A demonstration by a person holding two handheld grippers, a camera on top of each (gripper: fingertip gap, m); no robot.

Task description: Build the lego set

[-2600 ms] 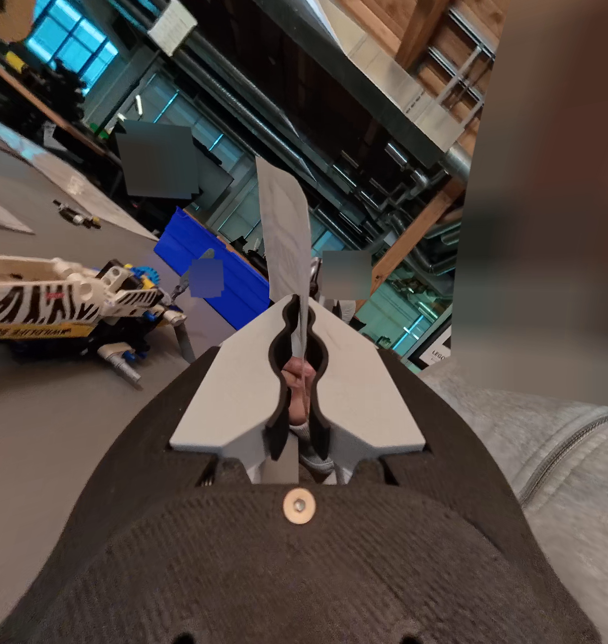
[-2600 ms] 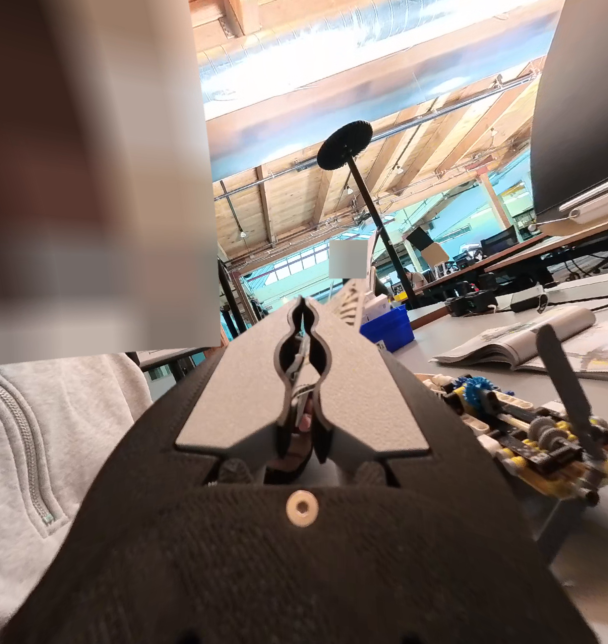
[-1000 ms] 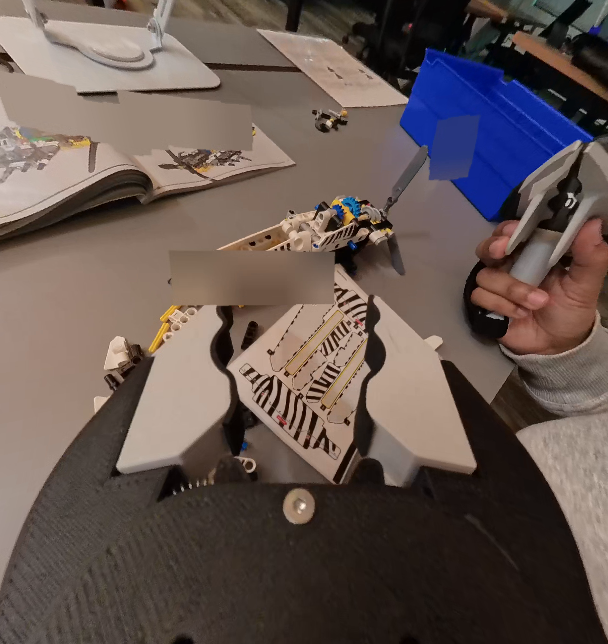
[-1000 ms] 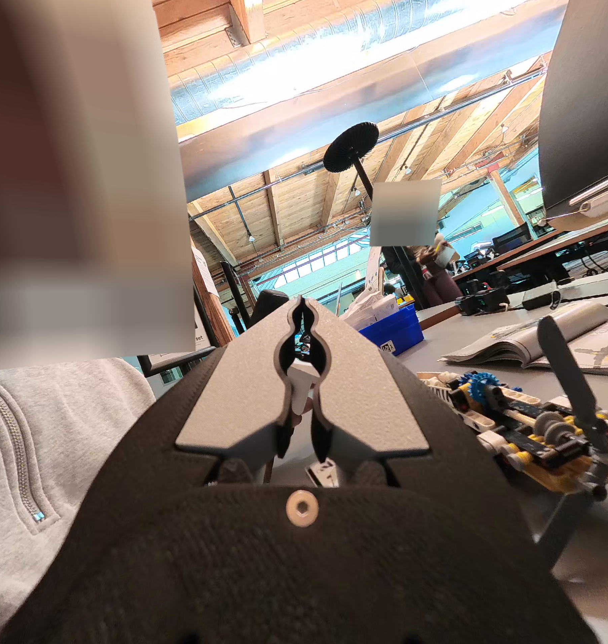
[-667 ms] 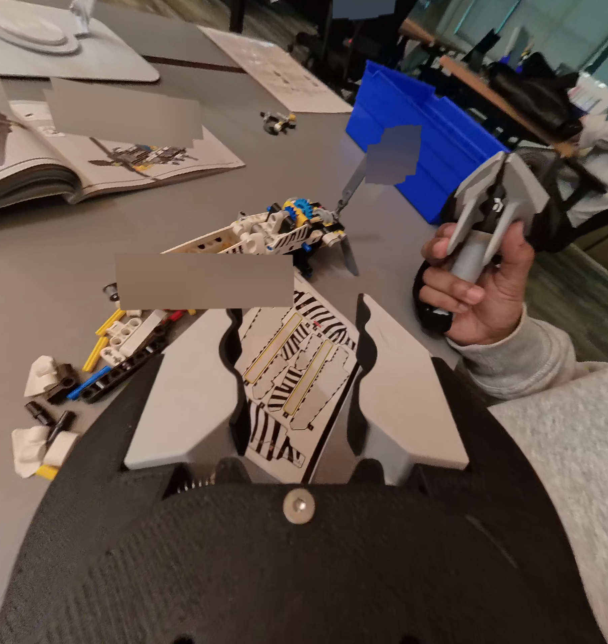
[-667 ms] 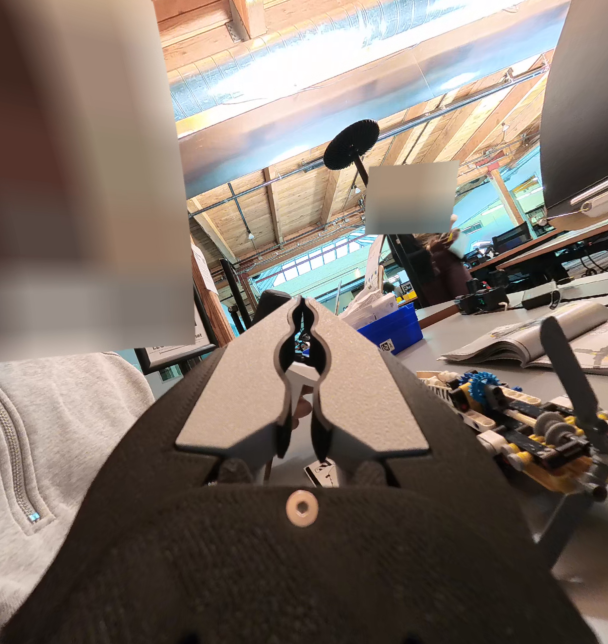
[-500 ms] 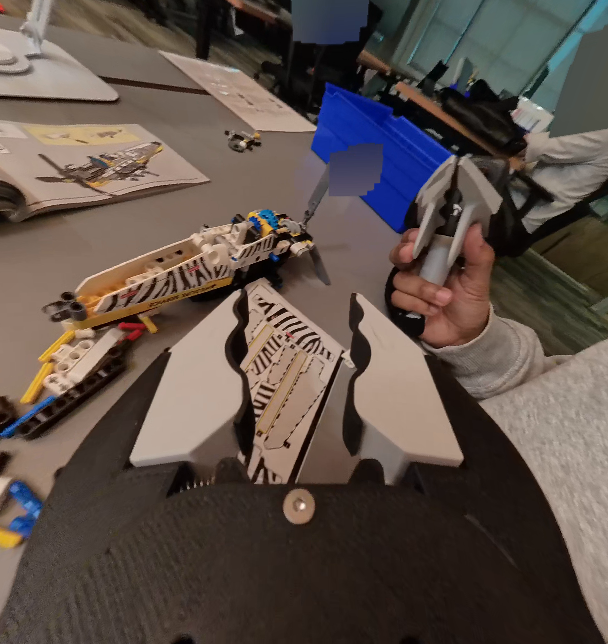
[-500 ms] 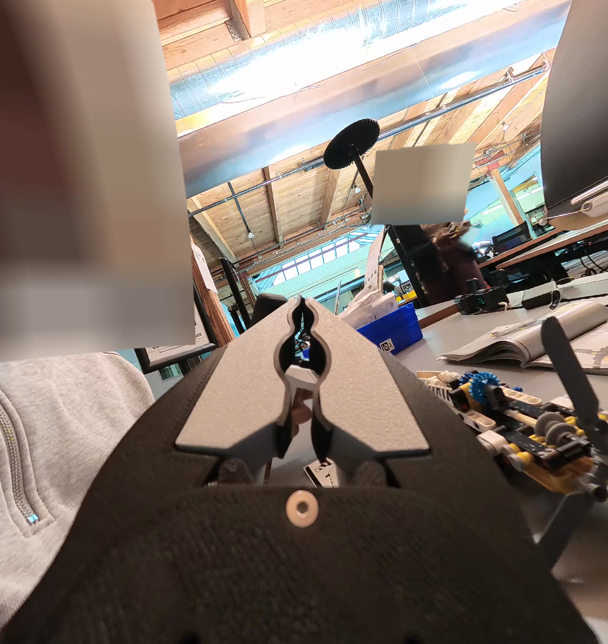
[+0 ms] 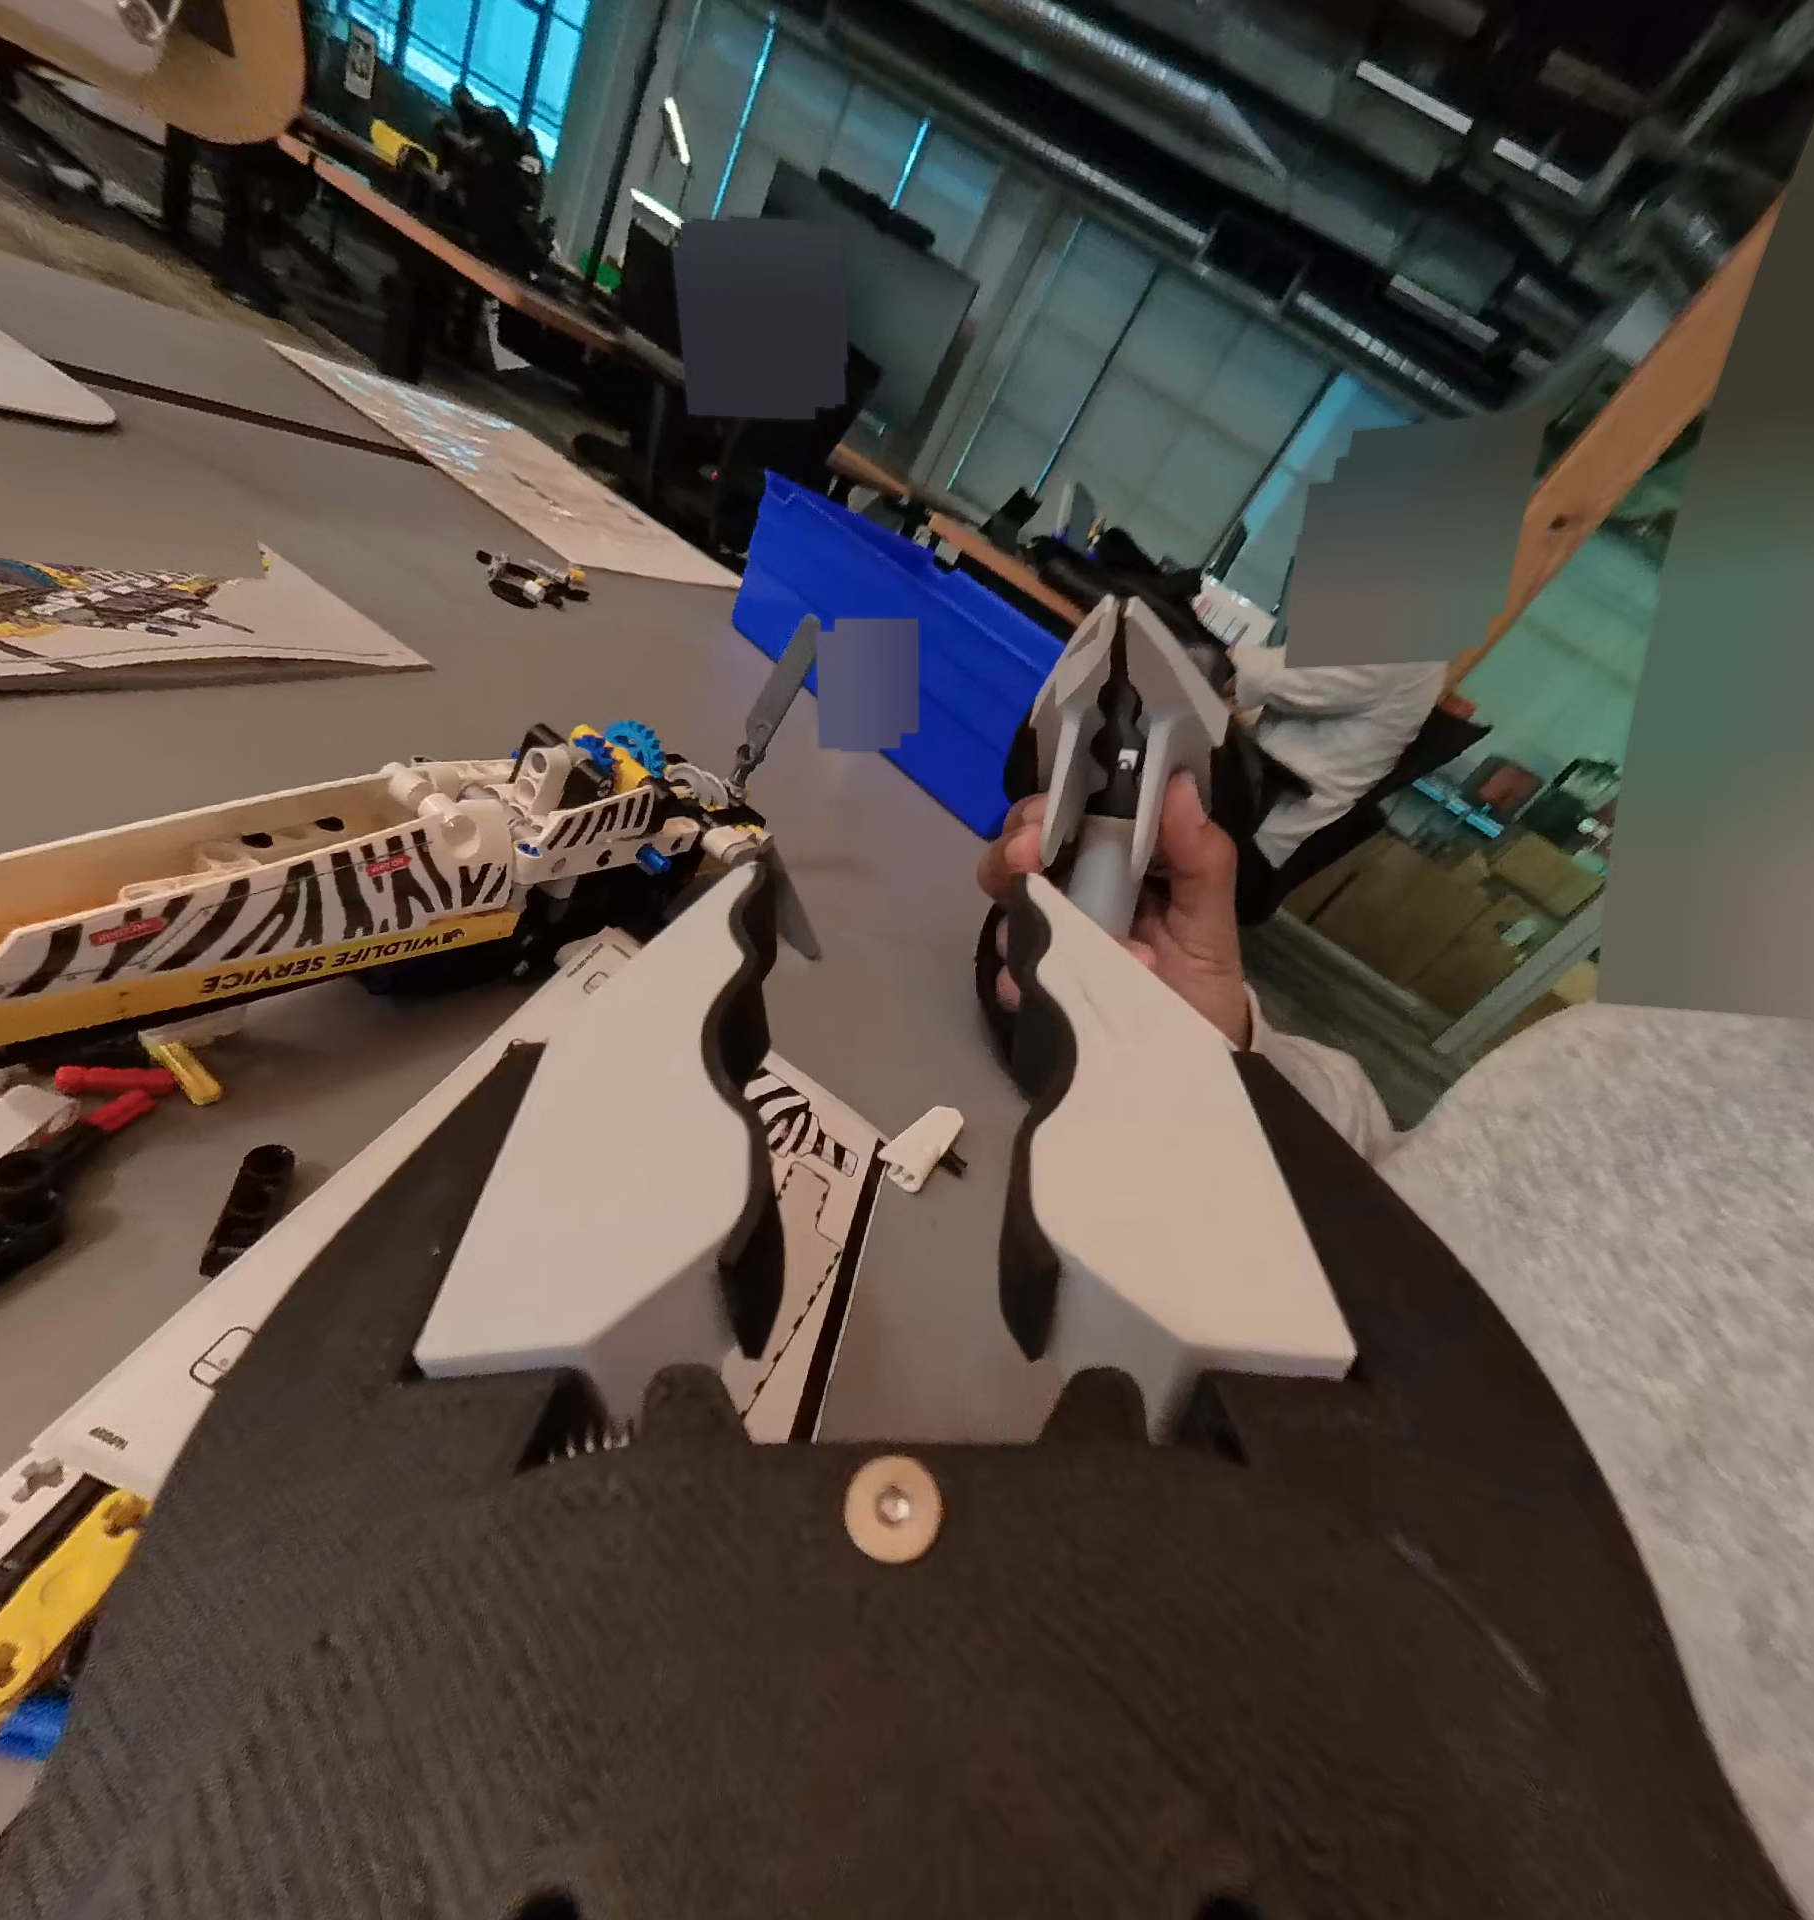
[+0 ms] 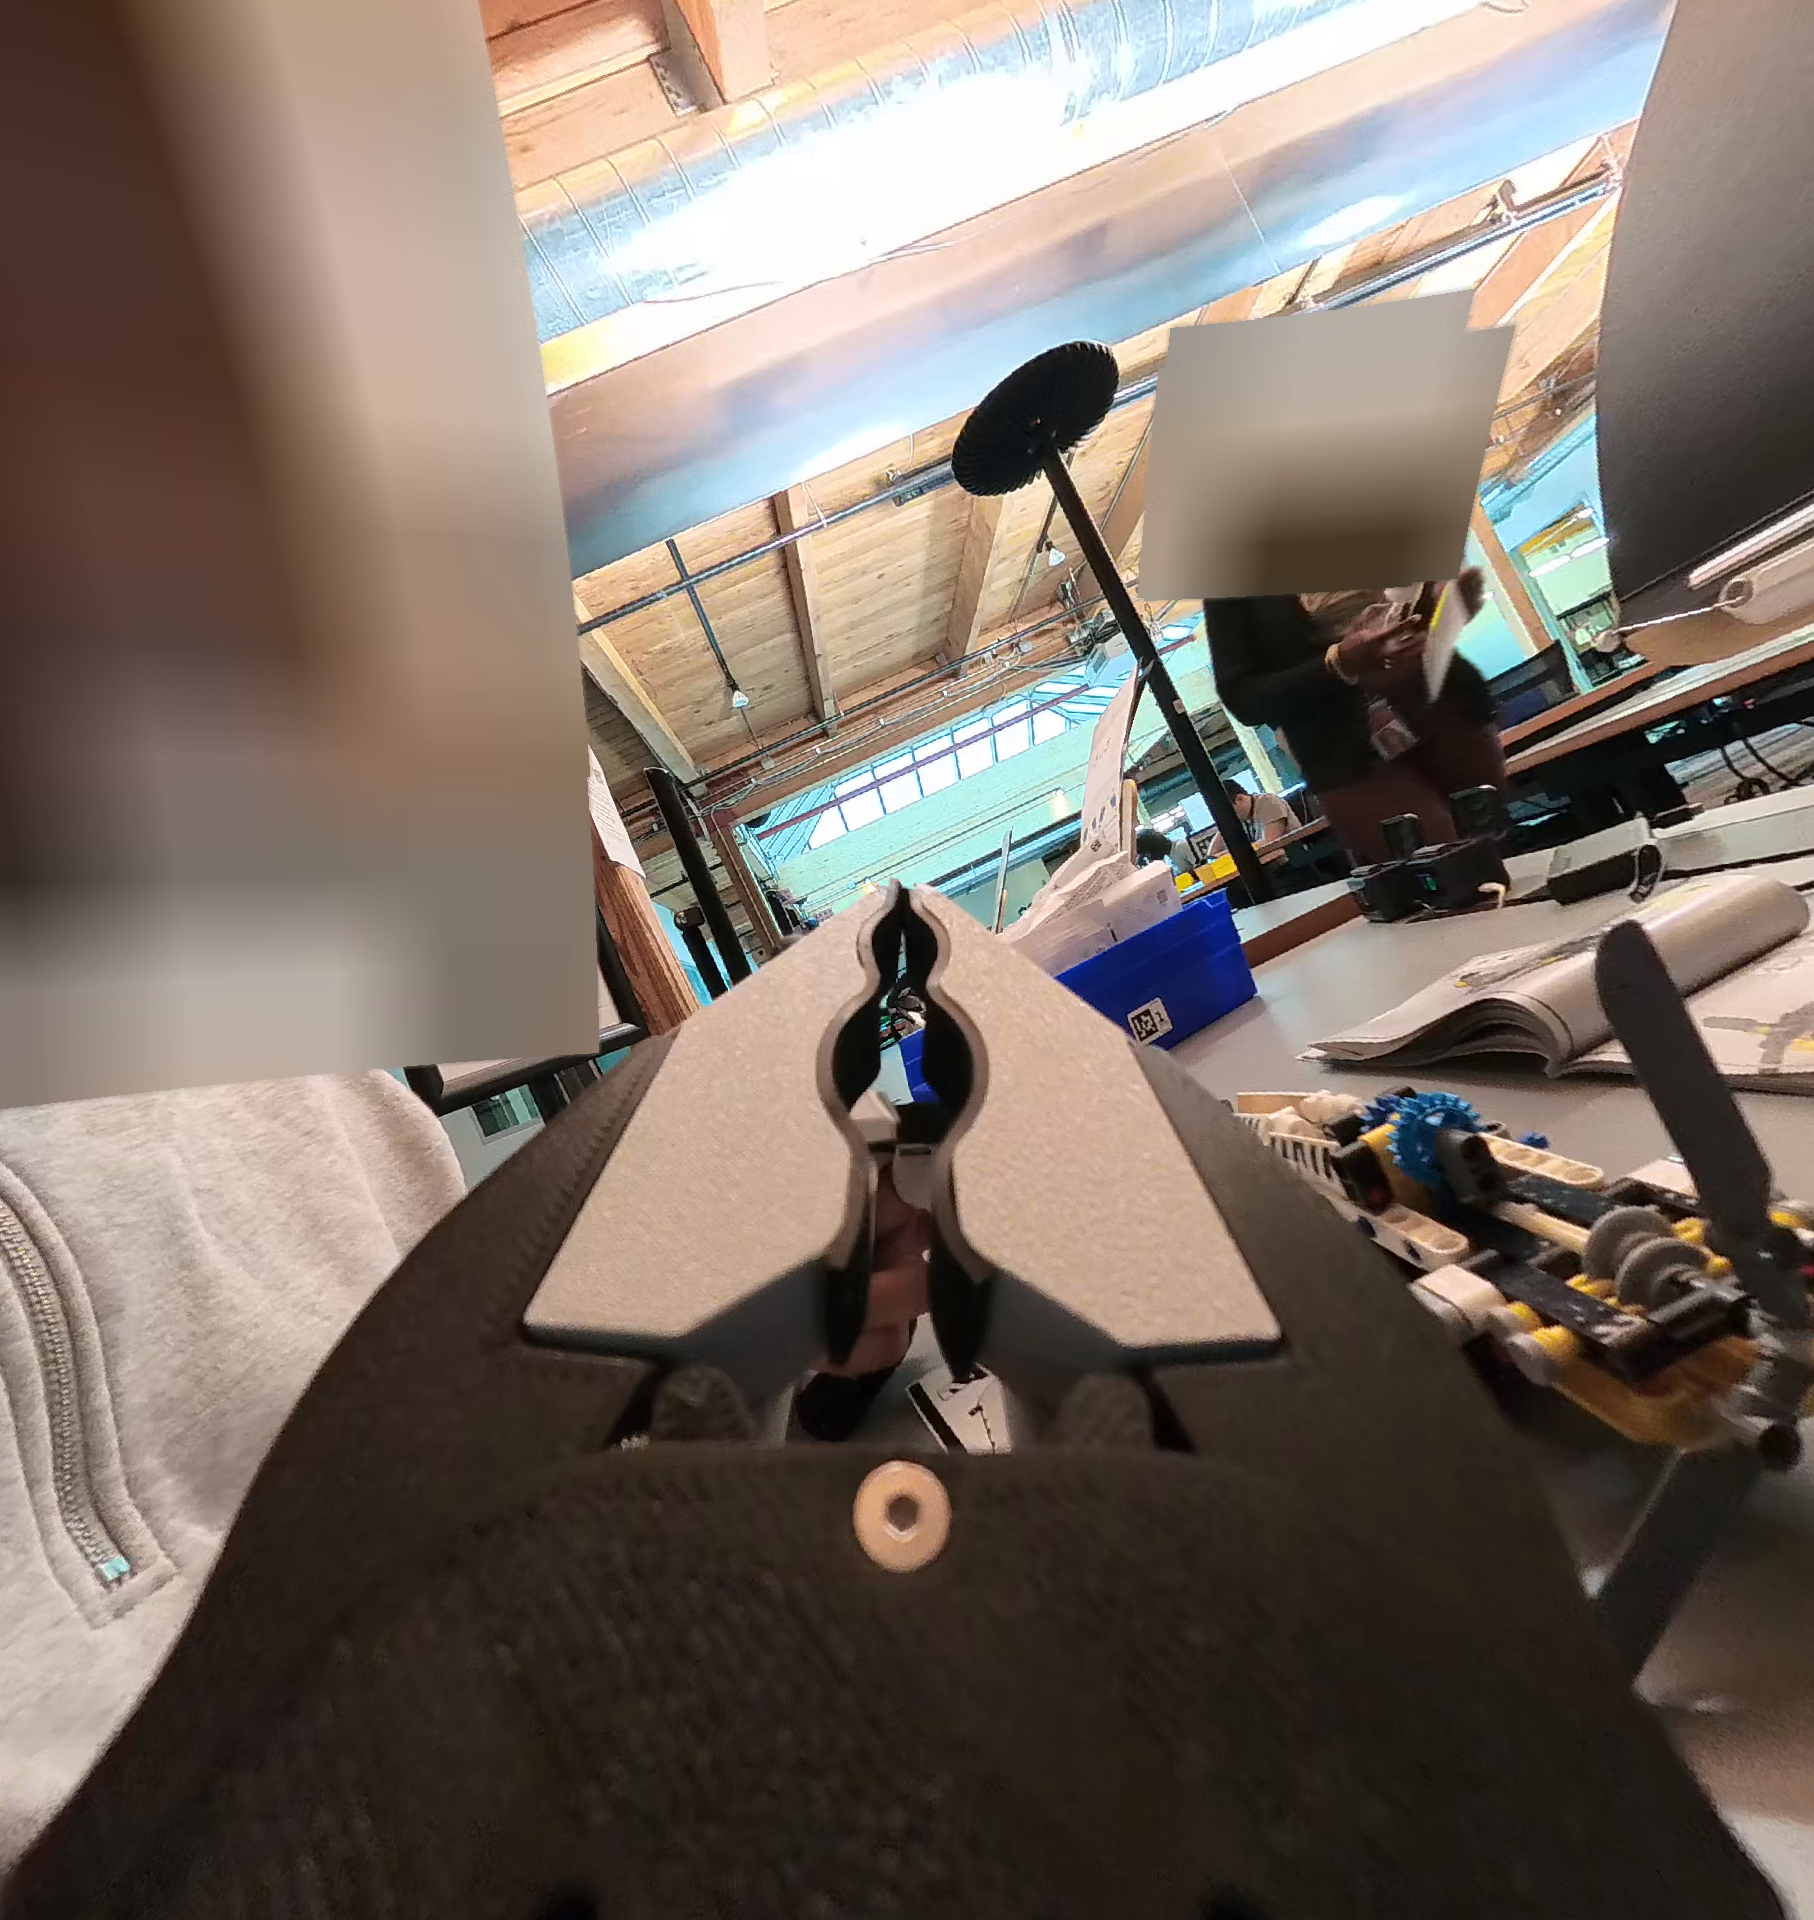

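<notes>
Bare table (image 9: 882, 997) lies between plane model (image 9: 363, 883) and right gripper (image 9: 1126, 727).

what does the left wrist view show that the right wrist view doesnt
Only the left wrist view: the open left gripper, the sticker sheet on the table under it, a small white piece beside the sheet, loose red pins and black pieces, and the model's zebra-striped side.

Only the right wrist view: the wooden ceiling with a duct, a black lamp, a person standing, and a small piece pinched in the shut right gripper.

Both: the model with its grey propeller, the blue bin, the booklet, and the right gripper.
</notes>
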